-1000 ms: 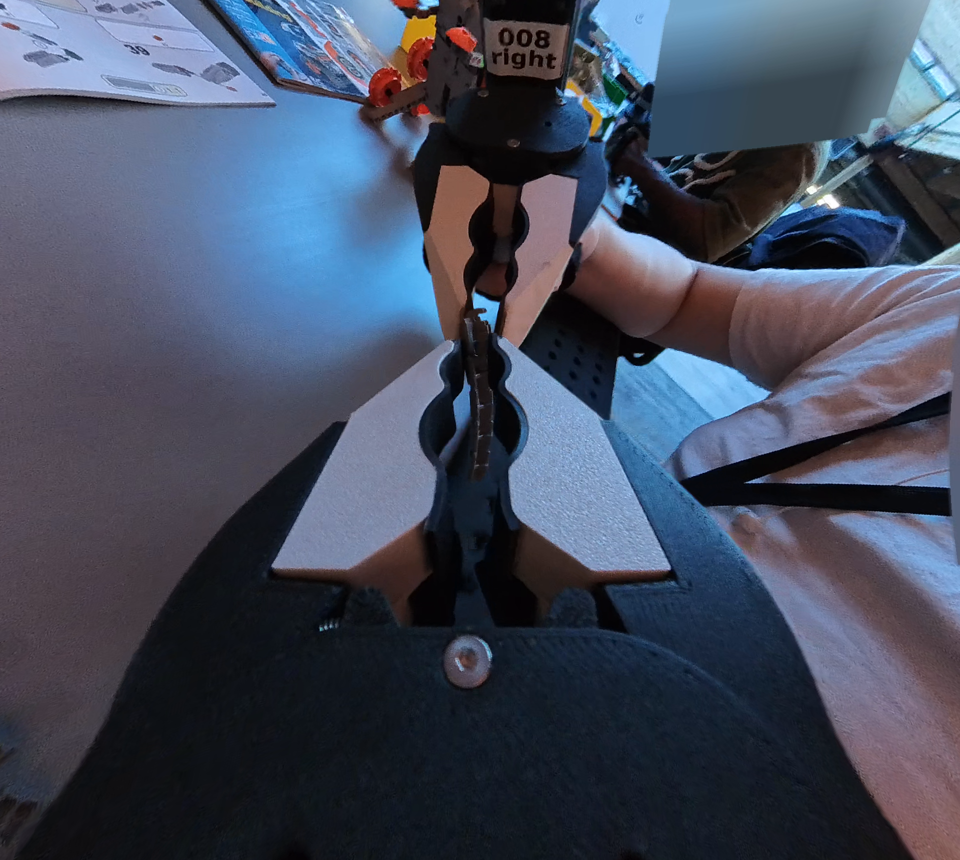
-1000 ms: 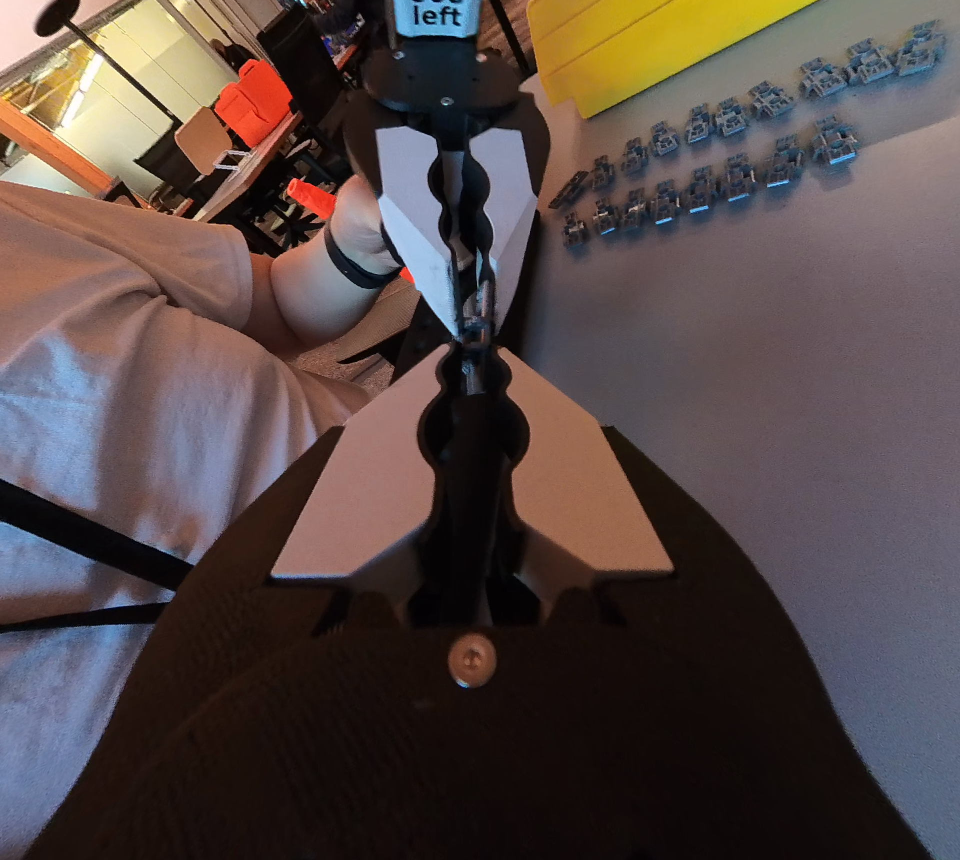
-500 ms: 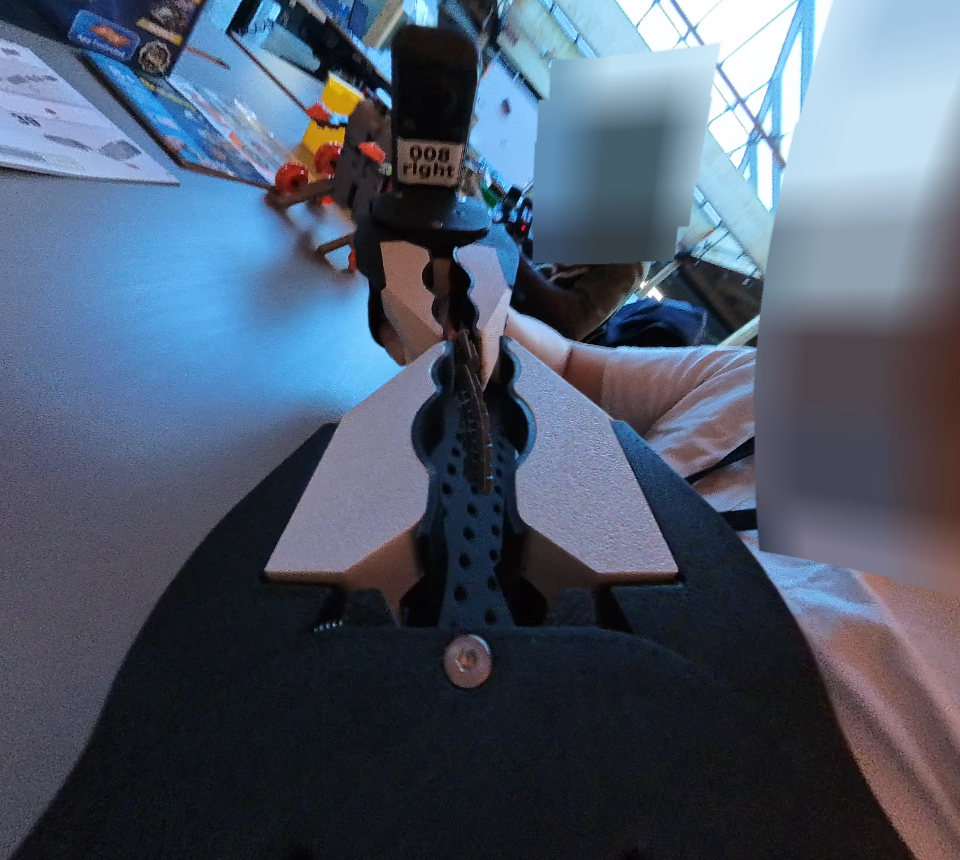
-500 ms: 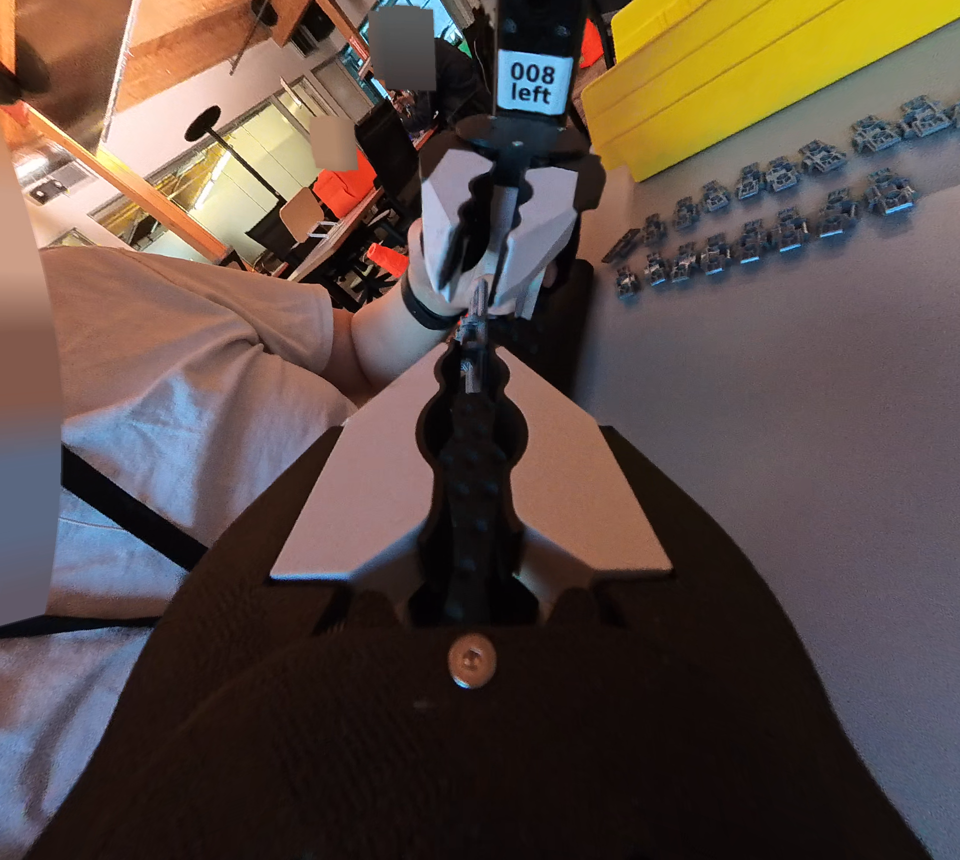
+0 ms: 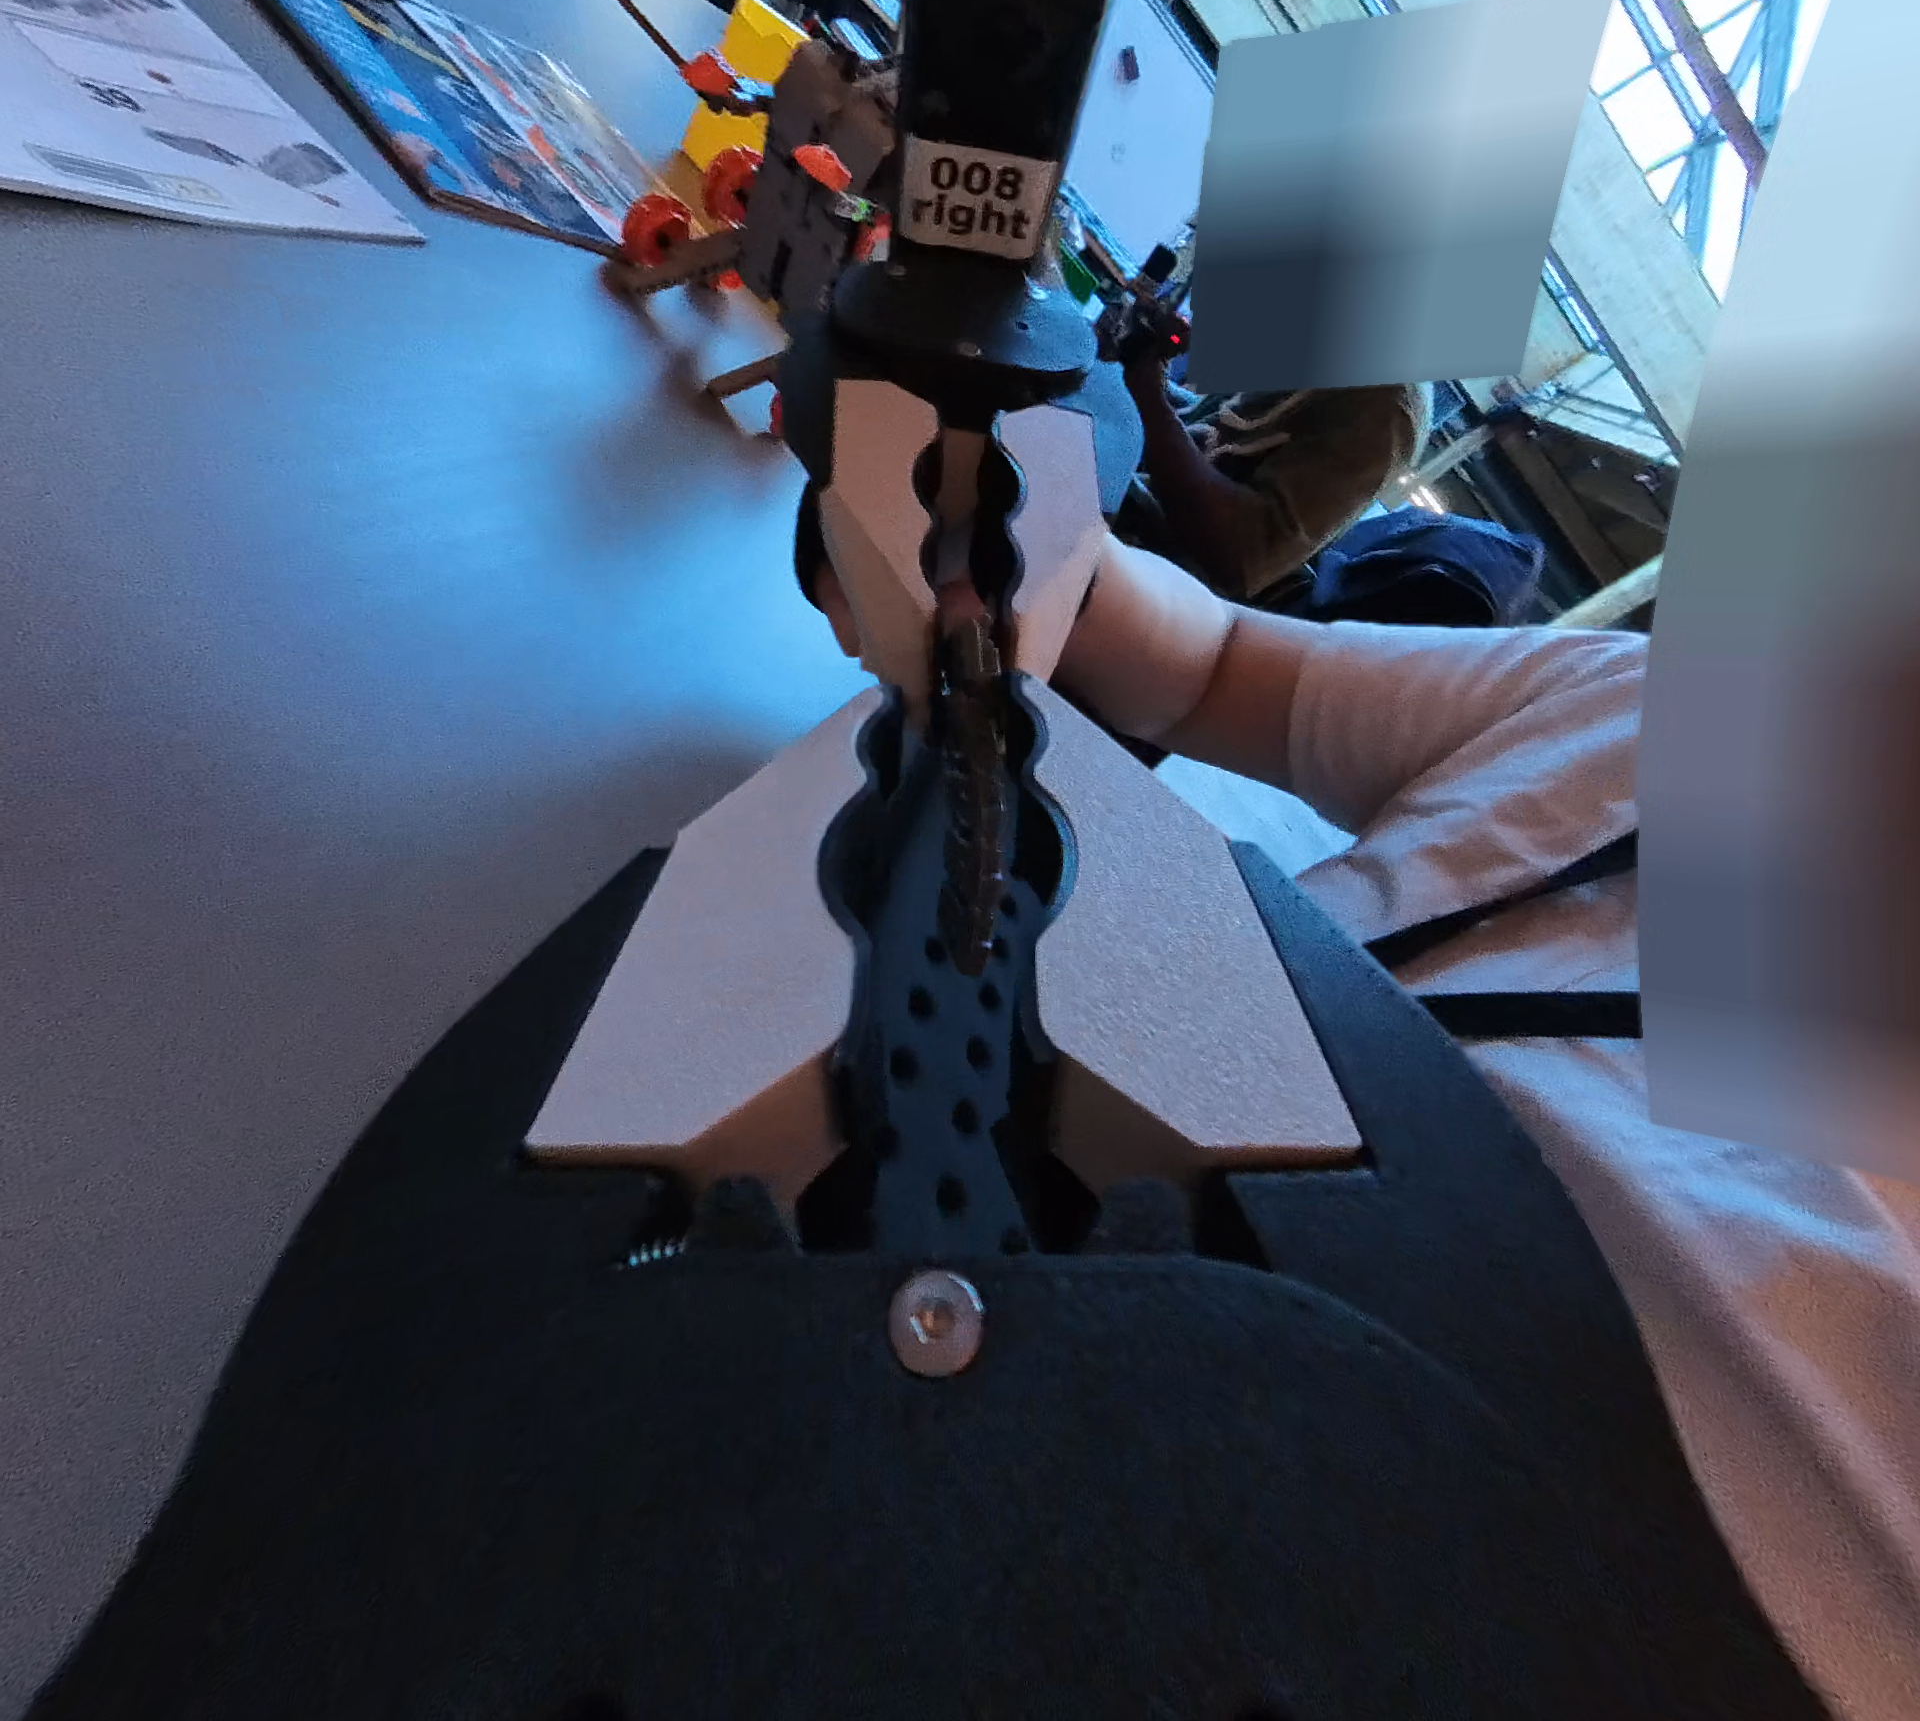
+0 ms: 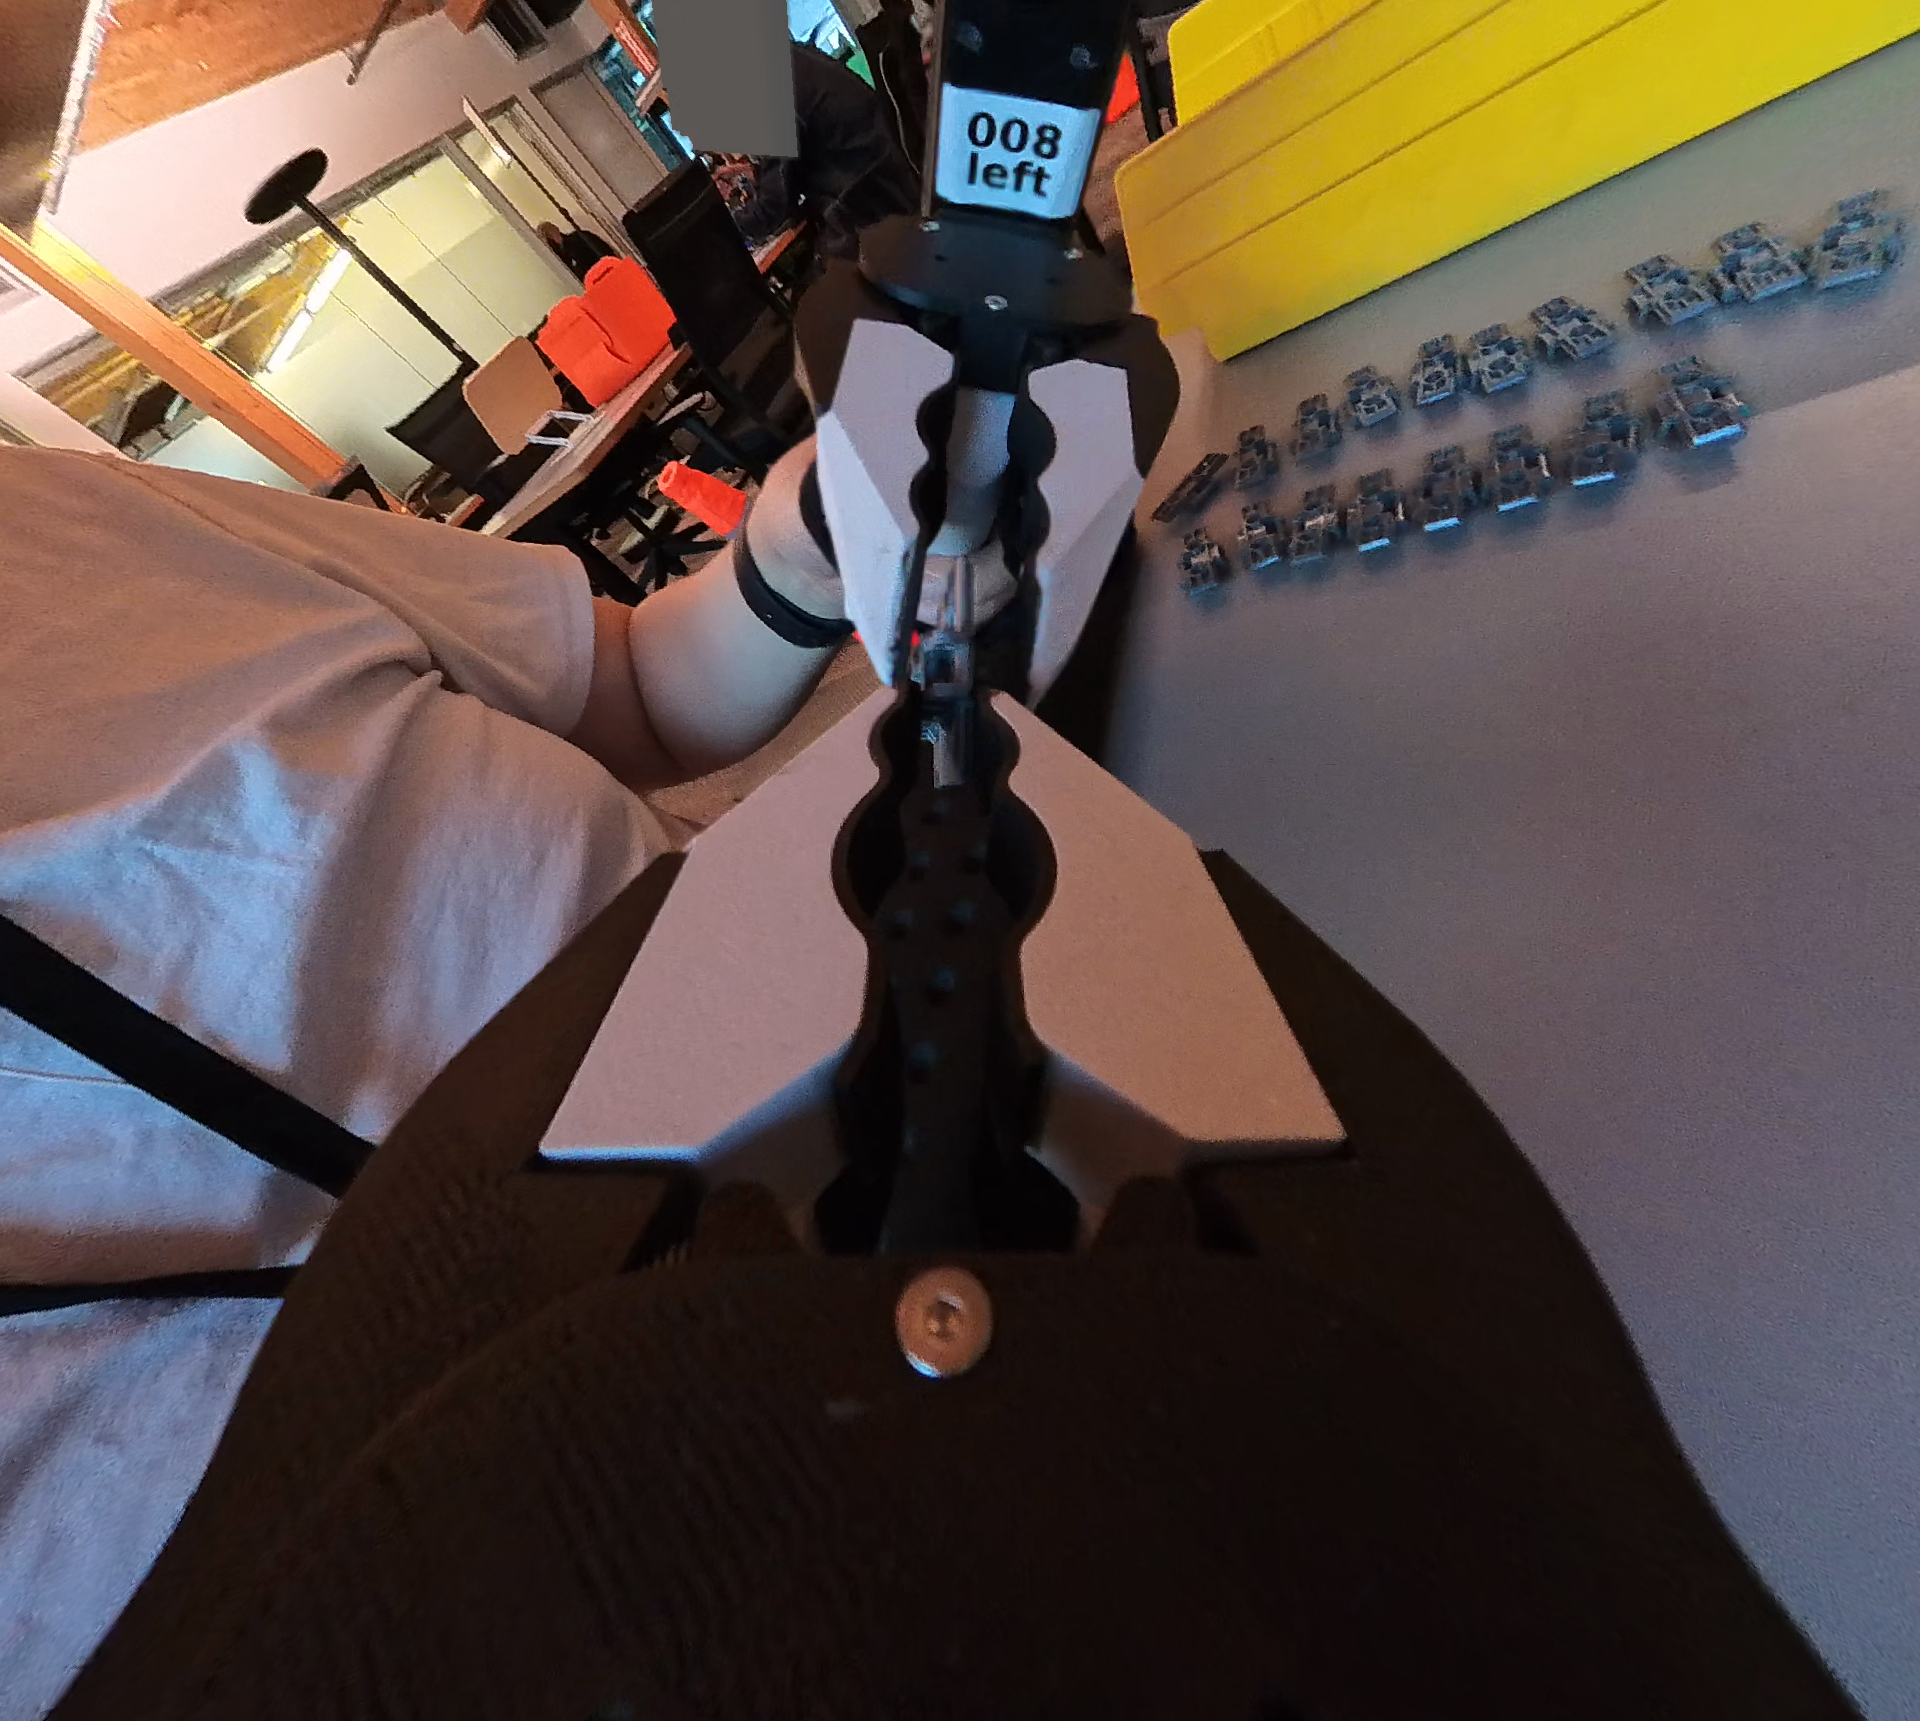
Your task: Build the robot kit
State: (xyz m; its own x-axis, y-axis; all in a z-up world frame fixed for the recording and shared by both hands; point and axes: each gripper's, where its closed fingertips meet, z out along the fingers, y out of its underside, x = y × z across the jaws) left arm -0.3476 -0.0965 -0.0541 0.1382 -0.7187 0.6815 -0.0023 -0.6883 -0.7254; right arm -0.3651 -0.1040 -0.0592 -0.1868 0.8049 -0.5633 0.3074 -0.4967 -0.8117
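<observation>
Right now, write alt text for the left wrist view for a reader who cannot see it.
The left gripper is shut on a short dark toothed strip, tip to tip with the right gripper above a grey table. Behind lie an open booklet and an orange-wheeled toy model.

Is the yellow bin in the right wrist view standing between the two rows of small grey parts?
No, the yellow bin stands beyond both rows of grey parts.

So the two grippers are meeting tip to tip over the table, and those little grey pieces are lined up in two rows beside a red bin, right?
Nearly. The bin is yellow, not red, as the right wrist view shows. The rest holds: the small grey pieces lie in two rows on the table beside it, and the left gripper and right gripper meet tip to tip.
</observation>
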